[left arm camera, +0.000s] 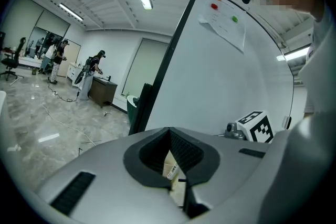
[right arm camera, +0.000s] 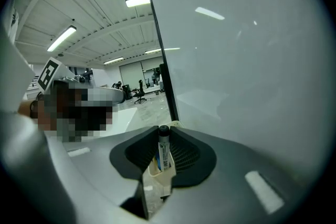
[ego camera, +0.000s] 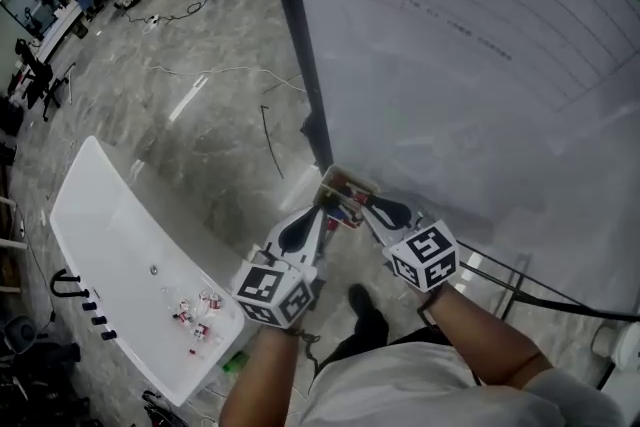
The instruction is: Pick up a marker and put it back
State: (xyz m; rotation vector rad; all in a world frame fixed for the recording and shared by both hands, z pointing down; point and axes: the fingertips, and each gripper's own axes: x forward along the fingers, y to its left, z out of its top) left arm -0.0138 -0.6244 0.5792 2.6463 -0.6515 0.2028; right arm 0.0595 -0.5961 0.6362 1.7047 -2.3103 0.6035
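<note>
Two grippers work the box [ego camera: 345,187] at the near left corner of the whiteboard [ego camera: 470,65]: left gripper [ego camera: 322,210] pinches its wall and right gripper [ego camera: 362,205] clamps the upright marker [right arm camera: 163,150] standing inside, so a slanted lift could, I judge, jam it and tip the box.

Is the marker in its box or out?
Half in: the marker stands upright in the right gripper, lower end inside the box.

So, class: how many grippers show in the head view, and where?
2. The left gripper grips the marker box at lower centre; the right gripper, just right of it, grips a marker standing in that box. None looks hidden.
</note>
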